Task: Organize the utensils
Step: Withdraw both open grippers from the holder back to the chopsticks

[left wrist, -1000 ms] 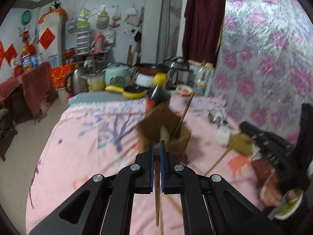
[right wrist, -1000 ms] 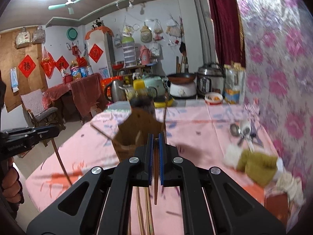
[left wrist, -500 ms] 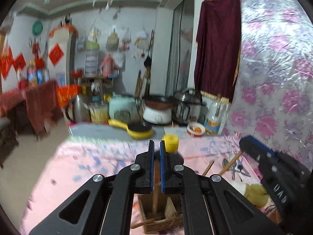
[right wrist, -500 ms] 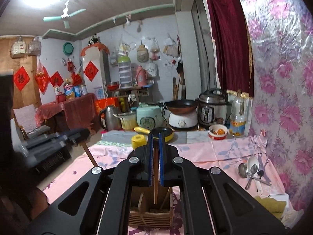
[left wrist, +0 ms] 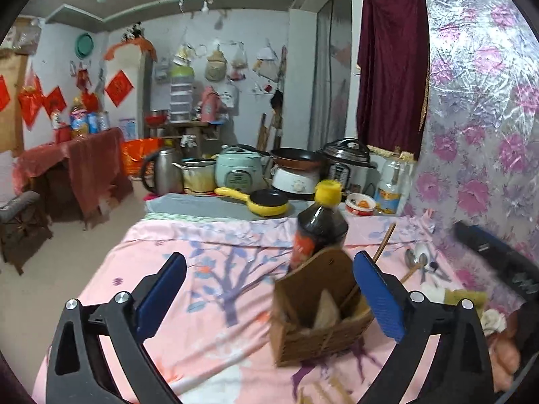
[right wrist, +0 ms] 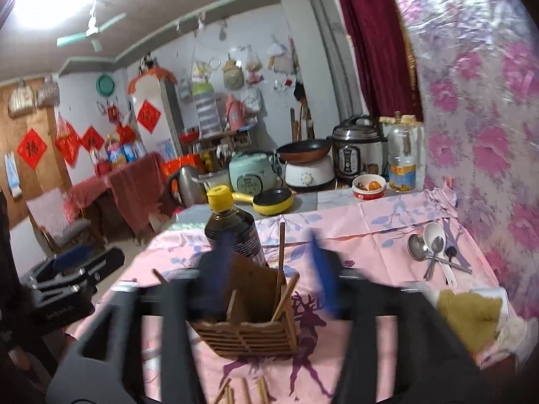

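A wooden utensil holder (left wrist: 316, 309) stands on the pink tablecloth, with wooden chopsticks (left wrist: 382, 252) upright in it. It also shows in the right wrist view (right wrist: 249, 316) with chopsticks (right wrist: 280, 256) inside. My left gripper (left wrist: 269, 293) is open and empty, its right finger beside the holder. My right gripper (right wrist: 273, 269) is open, blurred, straddling the holder from above. More chopsticks (right wrist: 246, 390) lie on the cloth in front of the holder. Spoons (right wrist: 434, 249) lie at the right.
A dark sauce bottle (right wrist: 232, 232) with a yellow cap stands just behind the holder. A yellow-green cloth (right wrist: 471, 313) lies at right. Cookers, a kettle and a yellow pan (left wrist: 266, 202) crowd the far end. The floral wall runs along the right.
Both grippers were shut on a chopstick each; they rose over the holder, then opened. The chopsticks now stand in the holder.
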`<state>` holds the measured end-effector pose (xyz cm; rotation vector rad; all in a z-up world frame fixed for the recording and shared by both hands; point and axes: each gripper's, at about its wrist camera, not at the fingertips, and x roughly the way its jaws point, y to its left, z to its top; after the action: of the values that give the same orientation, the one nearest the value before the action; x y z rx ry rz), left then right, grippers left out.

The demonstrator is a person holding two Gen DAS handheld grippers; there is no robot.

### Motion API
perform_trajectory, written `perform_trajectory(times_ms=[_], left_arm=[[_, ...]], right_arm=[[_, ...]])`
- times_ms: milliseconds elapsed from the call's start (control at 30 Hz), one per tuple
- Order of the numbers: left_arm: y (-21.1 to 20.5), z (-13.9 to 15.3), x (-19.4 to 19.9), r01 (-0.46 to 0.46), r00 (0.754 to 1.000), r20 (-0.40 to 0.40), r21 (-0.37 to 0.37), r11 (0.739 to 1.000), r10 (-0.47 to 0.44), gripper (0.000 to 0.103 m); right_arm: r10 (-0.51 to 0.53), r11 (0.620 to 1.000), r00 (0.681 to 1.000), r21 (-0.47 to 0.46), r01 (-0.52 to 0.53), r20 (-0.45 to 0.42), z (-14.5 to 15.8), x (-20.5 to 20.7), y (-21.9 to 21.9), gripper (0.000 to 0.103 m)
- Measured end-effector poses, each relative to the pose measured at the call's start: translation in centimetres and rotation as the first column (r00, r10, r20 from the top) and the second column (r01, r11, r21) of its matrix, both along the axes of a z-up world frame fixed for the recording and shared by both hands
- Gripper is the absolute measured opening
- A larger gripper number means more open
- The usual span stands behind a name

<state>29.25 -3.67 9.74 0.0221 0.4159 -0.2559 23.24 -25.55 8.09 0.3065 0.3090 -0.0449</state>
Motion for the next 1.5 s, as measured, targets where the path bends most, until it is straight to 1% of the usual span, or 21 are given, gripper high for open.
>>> perform_trajectory(times_ms=[67,133,233,300,333,400,467,533,633,700,767,900,933,1000,1100,1167,1233,1300,1333,1400,1500], left_arm=[[0.6,-0.9,-1.6,-0.028,1.000,-0.006,0.024,0.999,0.029,0.097],[1.3,-2.6,-3.7,-0.040,0.999,-0.033,0.051,0.998,0.042,0.097],[2.0,-5.7,-6.9,-0.053,0.995,-0.082,0.089,0.995,0.061,0.097],[2.4,-7.9,-9.0,-0.055,0.991,-0.117,0.107,0.993,0.067,0.097],[2.7,-9.5,-10.7,-0.064,0.988,-0.132,0.131,0.989,0.082,0.097],[3.1,-12.0,-13.0,-0.080,0.984,-0.148,0.158,0.984,0.103,0.097],[3.7,-14.7,-15.2,-0.066,0.975,-0.202,0.145,0.987,0.095,0.097],[4.0,-17.1,-16.7,-0.036,0.964,-0.257,0.129,0.991,0.069,0.097],[3.5,-20.4,-17.4,0.006,0.943,-0.330,0.164,0.986,0.049,0.097],[3.0,-21.2,-17.2,0.020,0.937,-0.346,0.176,0.984,0.042,0.097],[2.9,-21.5,-17.0,0.041,0.934,-0.356,0.166,0.985,0.021,0.097],[2.9,-23.3,-16.0,0.056,0.910,-0.414,0.169,0.984,0.020,0.099],[3.1,-23.2,-15.5,0.053,0.910,-0.415,0.156,0.986,0.017,0.099],[3.5,-23.1,-15.1,0.031,0.913,-0.406,0.155,0.987,0.035,0.099],[5.1,-23.2,-14.4,-0.053,0.913,-0.393,0.151,0.987,0.109,0.099],[6.5,-23.2,-13.9,-0.103,0.913,-0.378,0.140,0.985,0.150,0.099],[7.3,-23.2,-13.8,-0.113,0.924,-0.350,0.141,0.984,0.156,0.099],[7.3,-23.3,-14.0,-0.101,0.935,-0.325,0.141,0.985,0.142,0.099],[7.3,-23.3,-14.1,-0.102,0.935,-0.323,0.141,0.985,0.143,0.099],[7.3,-23.2,-14.0,-0.103,0.936,-0.321,0.140,0.985,0.143,0.099],[7.2,-23.2,-13.9,-0.104,0.937,-0.317,0.139,0.985,0.144,0.099]], right_arm=[[-0.044,0.999,0.998,0.001,0.044,0.051,-0.5,-3.1,0.2,0.096],[-0.062,0.998,0.996,-0.009,0.063,0.069,-1.3,-5.7,0.5,0.097],[-0.054,0.999,0.997,0.003,0.054,0.046,-3.2,-8.7,0.9,0.097],[-0.036,0.999,0.999,0.037,0.036,-0.001,-5.2,-10.8,0.9,0.097],[-0.028,0.998,0.999,0.064,0.029,-0.021,-6.3,-11.7,0.8,0.097],[-0.031,0.988,0.996,0.147,0.043,-0.080,-9.2,-13.9,0.2,0.097],[-0.029,0.979,0.990,0.197,0.057,-0.138,-11.5,-14.9,-0.2,0.097],[-0.014,0.979,0.982,0.199,0.053,-0.190,-13.6,-15.3,0.0,0.097],[-0.015,0.991,0.965,0.121,0.048,-0.261,-16.4,-15.6,0.8,0.097],[-0.017,0.995,0.958,0.085,0.043,-0.287,-18.1,-15.8,1.1,0.097],[-0.026,0.997,0.948,0.066,0.049,-0.316,-19.2,-15.7,0.8,0.097],[-0.020,0.991,0.936,0.114,0.064,-0.352,-20.2,-15.2,-0.2,0.097],[-0.023,0.991,0.935,0.117,0.069,-0.353,-20.4,-15.2,-0.4,0.097],[-0.022,0.990,0.934,0.122,0.070,-0.358,-20.6,-15.1,-0.5,0.097],[-0.015,0.992,0.934,0.109,0.057,-0.357,-20.6,-15.2,-0.1,0.097],[-0.005,0.995,0.934,0.088,0.040,-0.357,-20.5,-15.1,0.4,0.097],[0.012,0.998,0.931,0.059,0.010,-0.364,-20.5,-15.0,1.0,0.097],[0.022,0.999,0.920,-0.028,-0.035,-0.391,-20.6,-14.8,2.3,0.095],[0.020,0.993,0.915,-0.098,-0.065,-0.403,-20.8,-14.7,3.3,0.094],[0.011,0.980,0.909,-0.177,-0.094,-0.417,-20.9,-14.6,4.4,0.079],[0.006,0.975,0.897,-0.197,-0.103,-0.443,-21.4,-14.4,4.6,0.067]])
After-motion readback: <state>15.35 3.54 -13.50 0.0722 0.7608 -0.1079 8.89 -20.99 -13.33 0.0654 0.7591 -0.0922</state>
